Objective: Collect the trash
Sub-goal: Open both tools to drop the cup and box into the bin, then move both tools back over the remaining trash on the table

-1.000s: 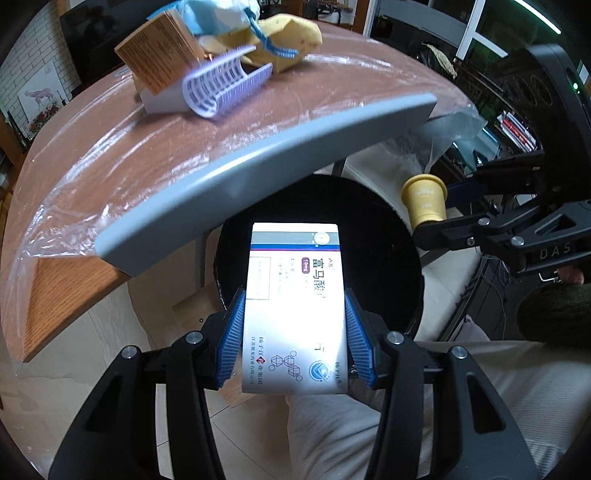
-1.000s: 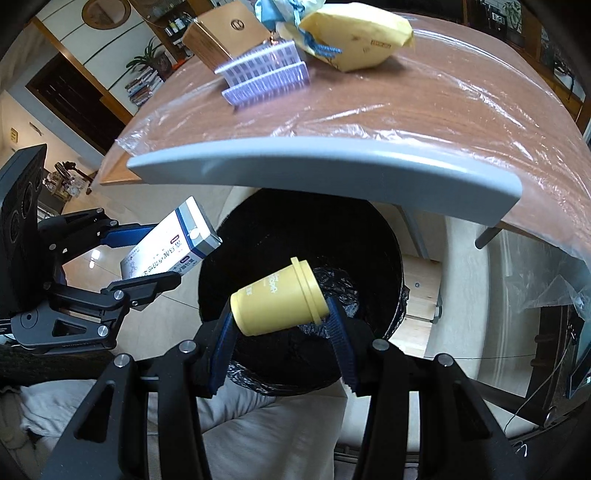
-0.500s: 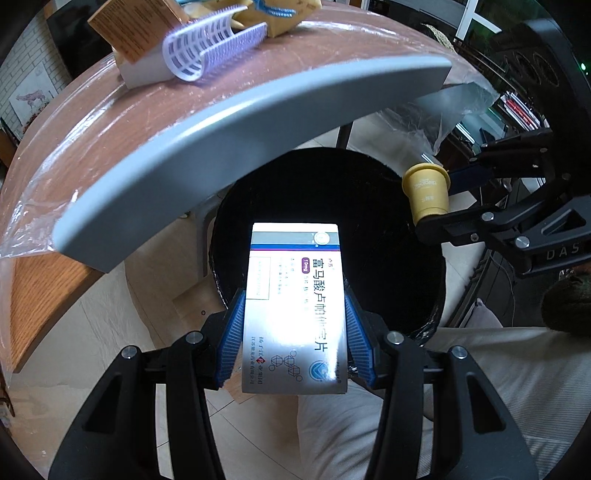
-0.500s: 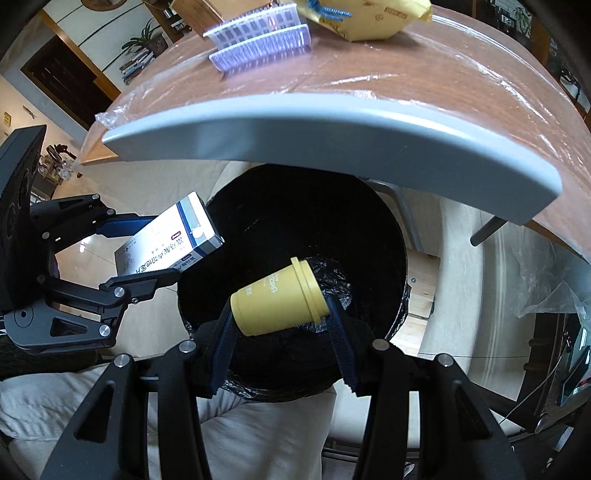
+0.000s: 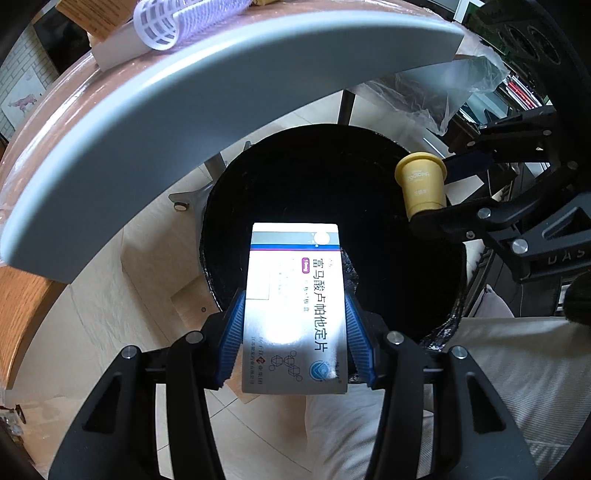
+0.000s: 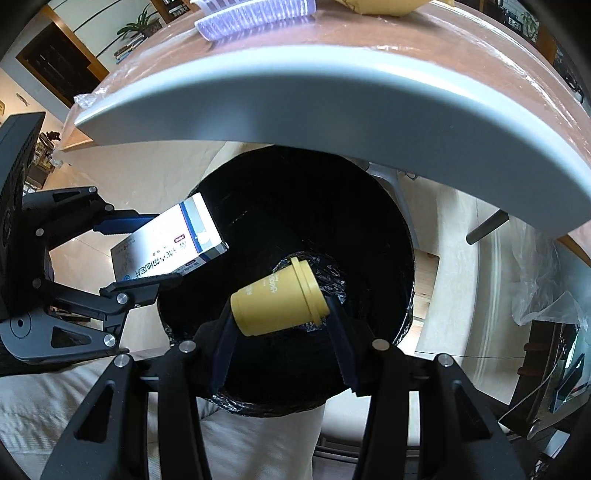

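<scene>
A room with pale tiled floor (image 5: 122,295) and a wooden surface (image 6: 369,33) wrapped in clear plastic film, its grey rounded edge arching across the top of both views. Just below that edge, on the floor, stands a round bin (image 5: 369,155) lined with a black bag, its opening dark inside. The left hand-held gripper (image 5: 293,339) is closed on a white medicine box (image 5: 295,306) with blue stripes and Chinese print, blue pads pressed to its two long sides; the box's far end reaches out over the near rim of the bin. The right hand-held gripper (image 6: 279,328) is closed on a small yellow cup (image 6: 279,299), held on its side with its lipped rim pointing right, above the bin's opening. In the left view that cup (image 5: 423,184) hangs over the bin's right rim. On the surface, near its edge, lies a lilac plastic ribbed holder (image 5: 184,18), with a brown cardboard box (image 5: 88,18) beside it and a yellow packet (image 6: 384,5) further along. The person's light trousers (image 6: 92,398) fill the bottom of both views.
</scene>
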### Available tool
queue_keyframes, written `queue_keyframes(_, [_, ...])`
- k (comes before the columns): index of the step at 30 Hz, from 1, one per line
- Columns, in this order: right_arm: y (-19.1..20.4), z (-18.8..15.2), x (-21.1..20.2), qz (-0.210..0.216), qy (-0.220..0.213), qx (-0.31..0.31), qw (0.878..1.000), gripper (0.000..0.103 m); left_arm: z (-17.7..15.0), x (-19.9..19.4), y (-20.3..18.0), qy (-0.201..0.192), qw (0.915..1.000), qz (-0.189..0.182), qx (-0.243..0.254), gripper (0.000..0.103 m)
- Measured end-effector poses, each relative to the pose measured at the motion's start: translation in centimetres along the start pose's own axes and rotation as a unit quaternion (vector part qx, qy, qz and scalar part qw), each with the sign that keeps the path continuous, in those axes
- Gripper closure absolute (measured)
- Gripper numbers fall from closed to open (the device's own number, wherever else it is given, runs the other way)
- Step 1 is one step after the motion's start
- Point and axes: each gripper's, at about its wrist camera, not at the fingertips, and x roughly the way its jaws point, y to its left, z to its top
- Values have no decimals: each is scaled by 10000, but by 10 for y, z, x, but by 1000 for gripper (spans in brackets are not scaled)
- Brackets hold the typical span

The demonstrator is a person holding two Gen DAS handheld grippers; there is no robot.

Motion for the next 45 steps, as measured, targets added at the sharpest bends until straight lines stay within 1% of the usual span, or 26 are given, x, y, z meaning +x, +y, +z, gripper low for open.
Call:
queue_keyframes(17, [2, -3, 16, -206, 224, 37, 9995, 56, 7, 25, -4, 184, 9997, 119, 138, 51])
queue_keyframes(18, [2, -2, 16, -212, 194, 34, 9996, 56, 6, 24, -3, 144, 9998, 98, 140, 51])
queue_keyframes(19, [2, -2, 13, -253, 107, 41, 9996, 53, 4, 21, -2, 72, 9998, 90, 142, 50])
queue_keyframes(20, [3, -3, 12, -265, 72, 56, 9996, 37, 5, 22, -2, 55, 9998, 118, 139, 39])
queue_keyframes(22, [2, -6, 5, -243, -33, 102, 9996, 19, 4, 20, -2, 10, 9997, 212, 102, 21])
queue_keyframes(24, [4, -6, -4, -217, -123, 98, 9996, 19, 2, 13, -1, -83, 9999, 150, 21, 21])
queue_keyframes(27, [3, -9, -24, -331, -305, 56, 9990, 19, -1, -7, 0, -305, 9995, 92, -31, 21])
queue_keyframes(28, [3, -11, -36, -382, -415, 64, 9984, 19, -2, -14, 1, -373, 9992, 102, -45, 21])
queue_keyframes(30, [0, -12, -57, -396, -606, 119, 9973, 19, -3, -38, 4, -636, 9979, 55, -113, 21])
queue_keyframes(31, [-1, -12, -75, -386, -790, 169, 9960, 19, -4, -52, 5, -791, 9968, -1, -145, 21])
queue_keyframes(33, [-2, -10, -100, -409, -1094, 222, 9929, 17, -2, -88, 10, -1272, 9916, -99, -226, 19])
queue_keyframes(34, [-4, -5, -118, -482, -1329, 243, 9897, 13, -1, -104, 13, -1499, 9883, -106, -264, 10])
queue_keyframes(35, [-6, 0, -129, -553, -1496, 254, 9869, 9, 2, -124, 19, -1845, 9823, -13, -313, 3])
queue_keyframes(36, [-9, 8, -140, -626, -1683, 278, 9834, 7, 7, -138, 24, -2136, 9761, 173, -371, 1])
queue_keyframes(38, [-15, 27, -155, -710, -1954, 350, 9775, 4, 22, -151, 35, -2405, 9683, 440, -511, 2])
queue_keyframes(40, [-26, 58, -163, -730, -2156, 479, 9726, 4, 43, -150, 46, -2471, 9648, 558, -701, 2])
queue_keyframes(41, [-32, 67, -162, -699, -2171, 514, 9723, 4, 55, -146, 55, -2431, 9642, 643, -843, 2])
queue_keyframes(43, [-41, 91, -158, -650, -2181, 552, 9722, 4, 71, -138, 70, -2388, 9638, 640, -1001, 2])
queue_keyframes(45, [-45, 120, -150, -640, -2086, 550, 9743, 4, 85, -128, 82, -2349, 9638, 581, -1120, 2])
